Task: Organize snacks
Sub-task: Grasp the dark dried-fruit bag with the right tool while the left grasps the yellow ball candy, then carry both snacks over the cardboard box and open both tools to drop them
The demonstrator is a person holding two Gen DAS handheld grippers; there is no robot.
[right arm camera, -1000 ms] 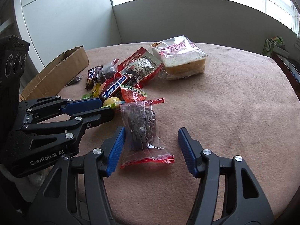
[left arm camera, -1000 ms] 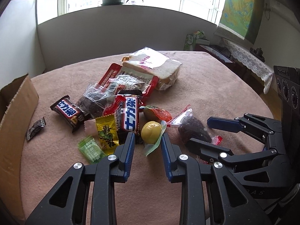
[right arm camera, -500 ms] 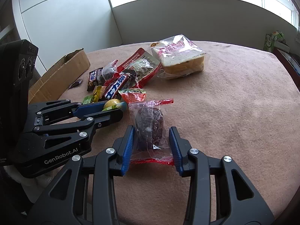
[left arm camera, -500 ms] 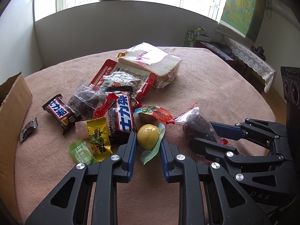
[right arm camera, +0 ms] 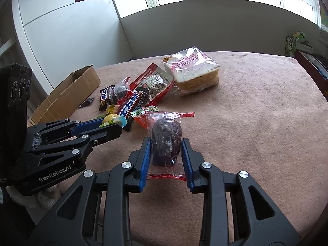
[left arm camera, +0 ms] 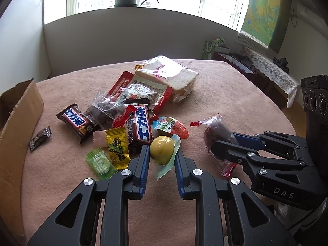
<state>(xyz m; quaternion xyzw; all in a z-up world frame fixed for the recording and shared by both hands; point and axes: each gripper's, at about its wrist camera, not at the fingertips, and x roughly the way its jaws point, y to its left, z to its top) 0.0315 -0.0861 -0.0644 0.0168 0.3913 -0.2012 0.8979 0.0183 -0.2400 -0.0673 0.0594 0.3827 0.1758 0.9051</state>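
The left gripper [left arm camera: 162,155] is clamped on a yellow candy [left arm camera: 162,149], the right gripper [right arm camera: 166,149] on a dark cake [right arm camera: 166,141] whose wrapper runs lengthwise away between the fingers. The cardboard box [left arm camera: 14,121] lies far left of the left gripper, making that hand nearer. Its inside is hidden; whether either snack has cleared the table [right arm camera: 256,133] I cannot tell

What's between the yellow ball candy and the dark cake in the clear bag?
In the left wrist view, only bare pink tablecloth lies between the yellow candy and the dark cake.
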